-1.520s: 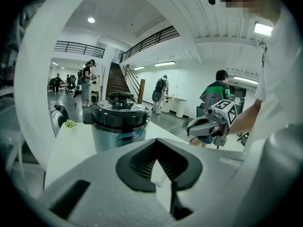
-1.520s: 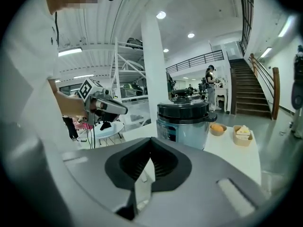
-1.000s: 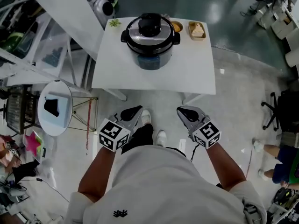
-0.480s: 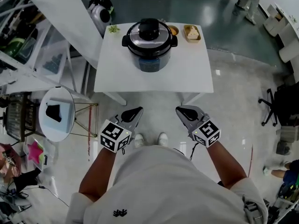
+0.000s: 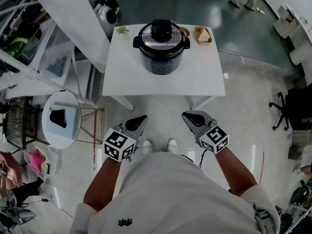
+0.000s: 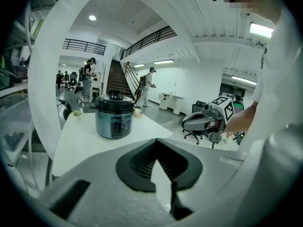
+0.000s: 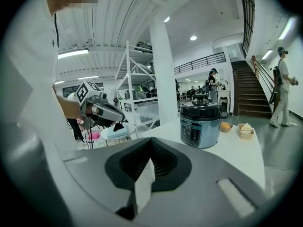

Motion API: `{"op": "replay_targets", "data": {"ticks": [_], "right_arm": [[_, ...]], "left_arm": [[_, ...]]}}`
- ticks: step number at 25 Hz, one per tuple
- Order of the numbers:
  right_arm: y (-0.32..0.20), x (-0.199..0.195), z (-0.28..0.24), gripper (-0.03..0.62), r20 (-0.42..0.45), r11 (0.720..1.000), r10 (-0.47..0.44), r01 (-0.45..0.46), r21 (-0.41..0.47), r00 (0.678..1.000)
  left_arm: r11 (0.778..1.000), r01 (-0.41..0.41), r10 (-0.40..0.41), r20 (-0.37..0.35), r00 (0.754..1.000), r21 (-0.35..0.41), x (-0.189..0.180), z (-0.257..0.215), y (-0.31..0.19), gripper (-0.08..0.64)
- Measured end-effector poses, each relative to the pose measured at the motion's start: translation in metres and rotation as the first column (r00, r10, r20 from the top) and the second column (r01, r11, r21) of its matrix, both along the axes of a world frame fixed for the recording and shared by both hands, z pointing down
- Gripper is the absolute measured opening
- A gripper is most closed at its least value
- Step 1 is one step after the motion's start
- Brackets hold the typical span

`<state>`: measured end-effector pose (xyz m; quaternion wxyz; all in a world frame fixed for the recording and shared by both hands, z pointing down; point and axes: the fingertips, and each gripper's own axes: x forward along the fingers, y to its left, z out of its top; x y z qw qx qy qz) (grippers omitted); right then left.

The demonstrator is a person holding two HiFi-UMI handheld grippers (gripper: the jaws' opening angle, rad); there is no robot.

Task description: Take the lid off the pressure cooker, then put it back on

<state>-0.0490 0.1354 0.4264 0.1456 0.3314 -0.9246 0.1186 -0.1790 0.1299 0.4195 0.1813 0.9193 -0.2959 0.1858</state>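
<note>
Dark steel and black plastic make up the round electric pressure cooker [image 5: 161, 55], which stands toward the far edge of the white square table [image 5: 195, 77]. Its black-knobbed lid [image 5: 161, 32] is seated on top. Behind it sit a small green plant [image 5: 121, 30], a small bowl [image 5: 184, 31] holding something orange, and a tan tray [image 5: 204, 34] of food.

The left tongs [image 5: 140, 119] and the right tongs [image 5: 188, 115] hang over the grey floor [image 5: 161, 111], well short of the table. Both are clenched, with nothing between them.

The lid-removal step seems not yet begun; this looks like the approach. The next move calls for bringing the tongs over the table and releasing them wide. They can then take the lid by its knob, likely with a twist to unlock it before lifting.
</note>
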Motion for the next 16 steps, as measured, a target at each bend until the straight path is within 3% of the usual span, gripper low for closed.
{"op": "replay_targets", "data": {"ticks": [16], "right_arm": [[0.001,-0.037,0.007,0.011,-0.039,0.999,0.027,-0.028,-0.018,0.999]], "left_arm": [[0.999,-0.041,0.041,0.008,0.999,0.021,-0.039,0.010,-0.004,0.008]]}}
